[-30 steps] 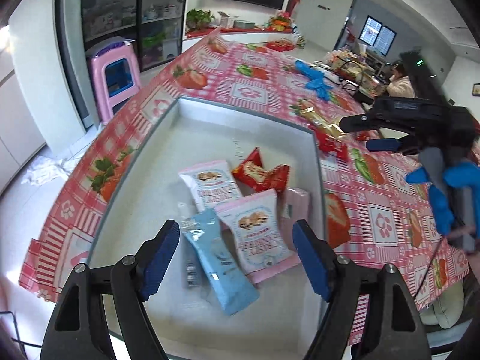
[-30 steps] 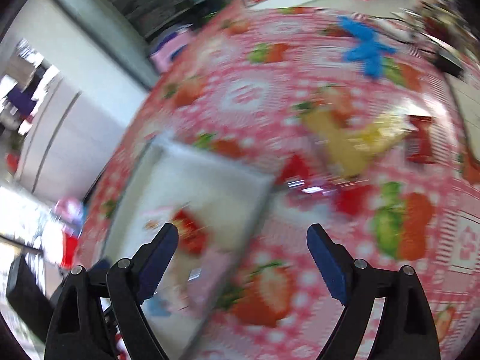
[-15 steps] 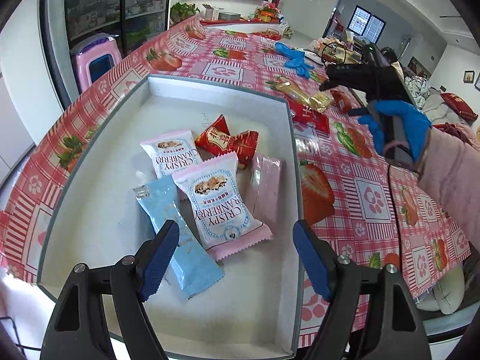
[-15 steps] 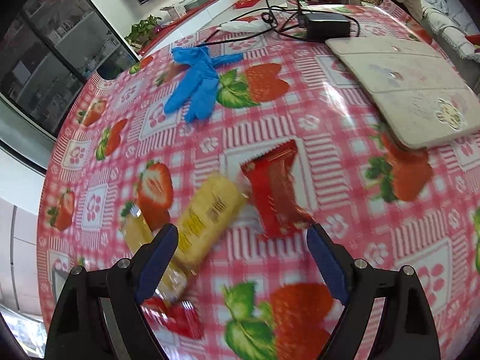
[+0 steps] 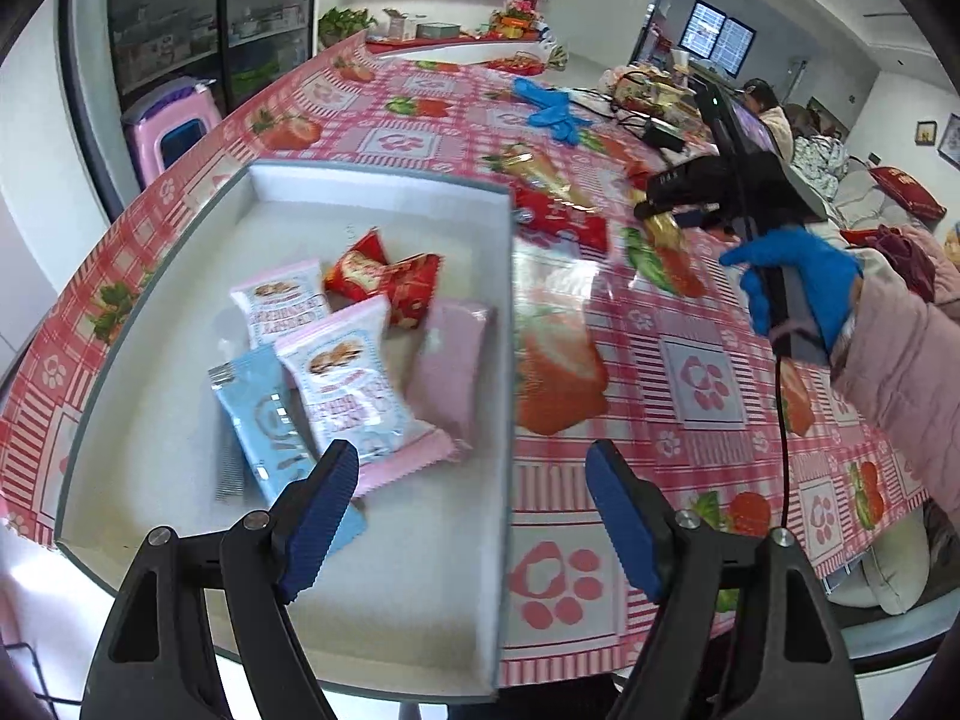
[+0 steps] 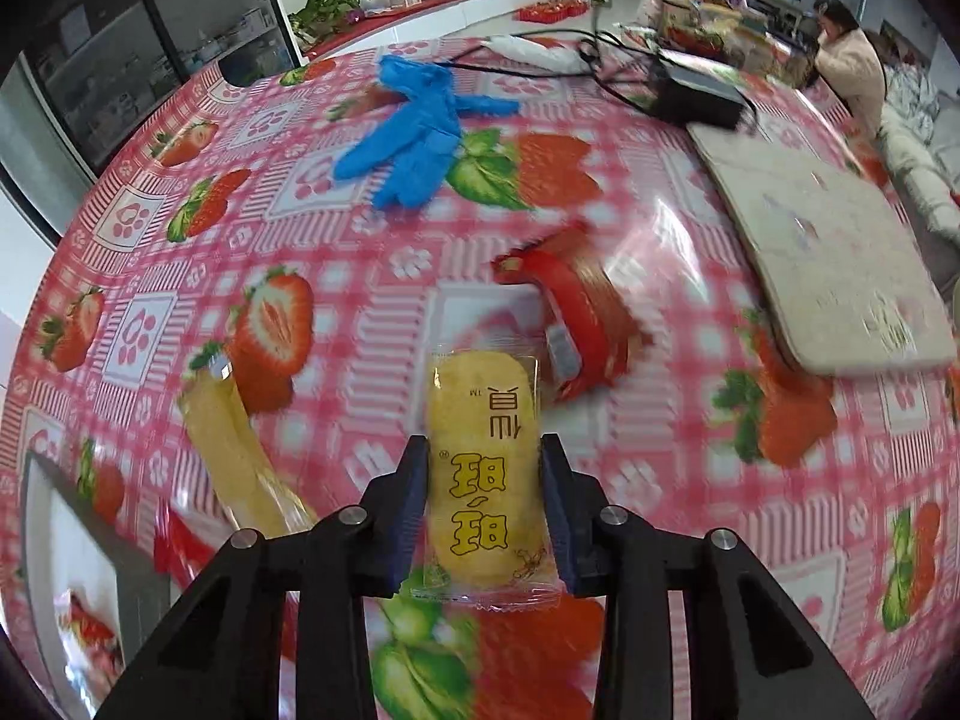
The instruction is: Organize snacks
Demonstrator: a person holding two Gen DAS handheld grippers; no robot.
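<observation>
Right wrist view, right gripper [image 6: 485, 504] closing on yellow snack [image 6: 480, 468], bare tablecloth [image 6: 690, 420] around.

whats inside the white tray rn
White tray holds two pink cranberry packets, a light blue packet, red wrappers and a plain pink packet; anything beneath them is hidden.

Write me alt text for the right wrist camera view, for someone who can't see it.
The right gripper is closing on a clear-wrapped yellow snack, which sits between its pads above a strawberry-print tablecloth. A red snack packet lies just beyond, a second yellow packet to the left, and blue gloves farther back.
</observation>
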